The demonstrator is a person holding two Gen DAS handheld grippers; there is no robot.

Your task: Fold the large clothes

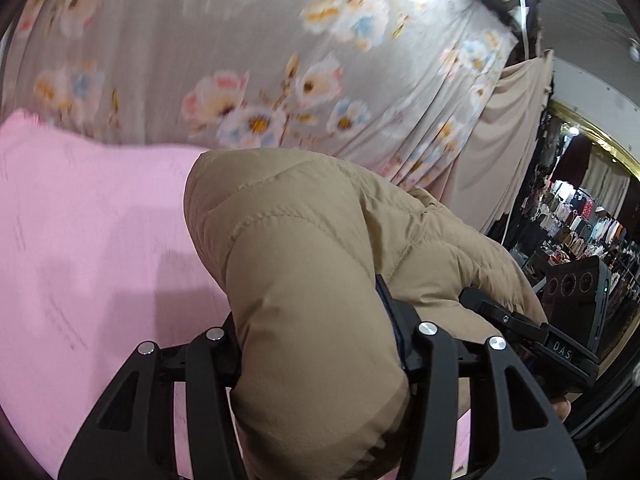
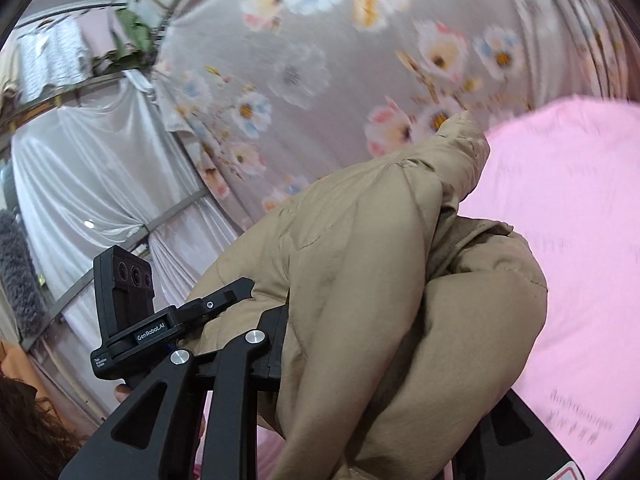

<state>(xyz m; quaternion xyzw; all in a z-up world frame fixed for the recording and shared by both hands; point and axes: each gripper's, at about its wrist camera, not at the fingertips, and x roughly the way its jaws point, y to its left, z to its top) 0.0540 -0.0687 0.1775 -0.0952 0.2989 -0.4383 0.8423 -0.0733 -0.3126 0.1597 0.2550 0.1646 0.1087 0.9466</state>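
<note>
A tan puffy quilted jacket (image 1: pixel 304 240) is held up above a pink cloth-covered surface (image 1: pixel 80 240). My left gripper (image 1: pixel 316 344) is shut on a thick fold of the jacket, which bulges between its black fingers (image 1: pixel 404 328). In the right wrist view the same jacket (image 2: pixel 380 280) fills the middle. My right gripper (image 2: pixel 360 344) is shut on another bunch of it, and the fabric hides the right finger. The other gripper's body (image 2: pixel 128 308) shows at the left, close by; the right one shows in the left wrist view (image 1: pixel 560 344).
A grey floral curtain (image 1: pixel 240 40) hangs right behind the pink surface (image 2: pixel 580 220). A plain beige curtain (image 1: pixel 500 140) and a shop with clothes racks (image 1: pixel 580 220) lie to the right. White drapes (image 2: pixel 80 160) hang at the left.
</note>
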